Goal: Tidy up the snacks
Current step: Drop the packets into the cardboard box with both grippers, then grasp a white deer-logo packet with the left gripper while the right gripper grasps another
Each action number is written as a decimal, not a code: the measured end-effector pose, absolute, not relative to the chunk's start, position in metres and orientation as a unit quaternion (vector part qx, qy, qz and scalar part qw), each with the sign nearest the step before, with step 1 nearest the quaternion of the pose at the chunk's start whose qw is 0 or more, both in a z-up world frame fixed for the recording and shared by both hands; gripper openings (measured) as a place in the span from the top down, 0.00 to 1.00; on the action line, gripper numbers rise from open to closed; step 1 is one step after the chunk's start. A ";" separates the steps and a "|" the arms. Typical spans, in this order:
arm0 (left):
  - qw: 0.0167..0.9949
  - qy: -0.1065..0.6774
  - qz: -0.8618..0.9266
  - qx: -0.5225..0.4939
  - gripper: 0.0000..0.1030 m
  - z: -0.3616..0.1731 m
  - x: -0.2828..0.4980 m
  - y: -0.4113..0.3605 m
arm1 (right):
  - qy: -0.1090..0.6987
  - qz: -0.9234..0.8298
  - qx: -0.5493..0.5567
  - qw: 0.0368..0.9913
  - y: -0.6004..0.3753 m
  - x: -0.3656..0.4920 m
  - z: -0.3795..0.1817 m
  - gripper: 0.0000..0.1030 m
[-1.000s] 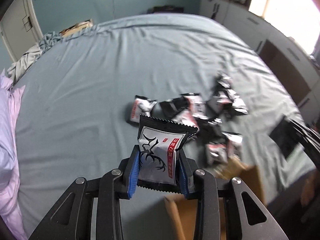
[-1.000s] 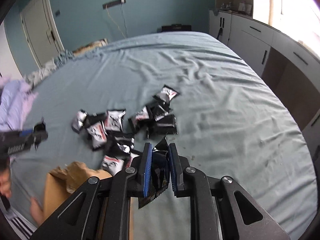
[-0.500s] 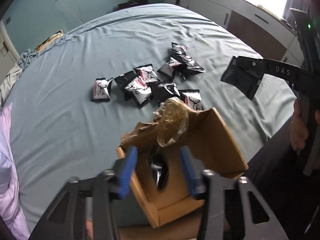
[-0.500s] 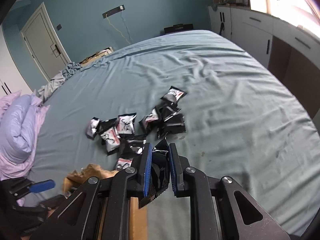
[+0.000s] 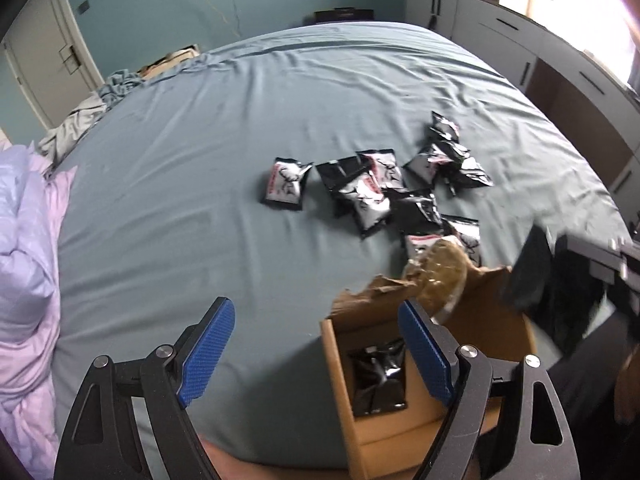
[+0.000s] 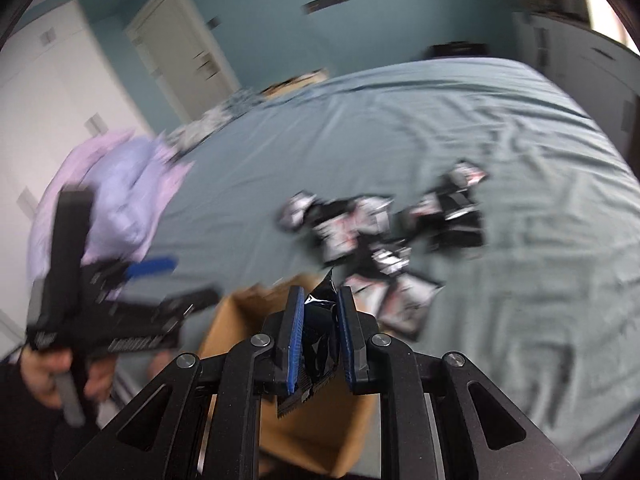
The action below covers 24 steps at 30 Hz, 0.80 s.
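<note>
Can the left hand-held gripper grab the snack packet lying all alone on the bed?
Probably yes. The left hand-held gripper is open and empty, and the lone packet lies flat ahead of it on bare sheet, apart from the pile, with nothing in between.

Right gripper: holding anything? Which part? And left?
Right gripper is shut on a black snack packet, pinched across its middle, above the cardboard box. Left gripper is open, holding nothing.
</note>
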<state>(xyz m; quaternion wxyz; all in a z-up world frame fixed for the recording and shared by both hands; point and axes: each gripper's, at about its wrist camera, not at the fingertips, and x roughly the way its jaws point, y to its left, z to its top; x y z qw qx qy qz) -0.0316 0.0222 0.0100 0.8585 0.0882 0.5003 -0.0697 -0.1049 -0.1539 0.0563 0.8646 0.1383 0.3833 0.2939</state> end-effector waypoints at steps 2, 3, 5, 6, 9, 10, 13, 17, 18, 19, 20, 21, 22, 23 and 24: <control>0.857 0.503 -0.068 0.086 0.18 0.009 -0.031 0.024 | 0.389 0.306 0.119 0.861 -0.146 -0.106 0.055 0.85; 0.857 0.504 -0.067 0.085 0.18 0.009 -0.030 0.024 | 0.393 0.308 0.107 0.860 -0.142 -0.106 0.053 0.85; 0.856 0.505 -0.069 0.085 0.18 0.009 -0.030 0.025 | 0.400 0.301 0.092 0.861 -0.139 -0.103 0.049 0.85; 0.856 0.505 -0.070 0.085 0.18 0.009 -0.031 0.025 | 0.403 0.298 0.088 0.861 -0.138 -0.101 0.047 0.85; 0.857 0.503 -0.073 0.089 0.18 0.010 -0.032 0.021 | 0.421 0.289 0.090 0.855 -0.137 -0.095 0.041 0.85; 0.857 0.502 -0.074 0.090 0.18 0.010 -0.033 0.020 | 0.429 0.288 0.095 0.851 -0.135 -0.092 0.037 0.84; 0.858 0.500 -0.074 0.096 0.18 0.010 -0.034 0.017 | 0.455 0.289 0.146 0.830 -0.147 -0.079 0.025 0.78; 0.856 0.502 -0.073 0.097 0.18 0.010 -0.035 0.017 | 0.446 0.271 0.189 0.832 -0.161 -0.073 0.031 0.53; 0.857 0.502 -0.073 0.095 0.18 0.011 -0.035 0.017 | 0.440 0.266 0.197 0.835 -0.165 -0.074 0.032 0.48; 0.857 0.500 -0.073 0.095 0.18 0.011 -0.035 0.017 | 0.433 0.261 0.206 0.838 -0.167 -0.075 0.033 0.40; 0.859 0.498 -0.072 0.093 0.18 0.012 -0.036 0.017 | 0.426 0.256 0.218 0.840 -0.173 -0.075 0.034 0.38; 0.861 0.495 -0.071 0.093 0.18 0.013 -0.036 0.017 | 0.421 0.251 0.234 0.839 -0.179 -0.073 0.033 0.38; 0.862 0.493 -0.069 0.094 0.18 0.014 -0.036 0.017 | 0.421 0.248 0.242 0.838 -0.180 -0.076 0.030 0.38; 0.863 0.491 -0.067 0.095 0.18 0.014 -0.036 0.017 | 0.422 0.242 0.254 0.836 -0.184 -0.075 0.027 0.38; 0.864 0.491 -0.065 0.094 0.18 0.015 -0.036 0.017 | 0.422 0.233 0.267 0.834 -0.188 -0.074 0.023 0.38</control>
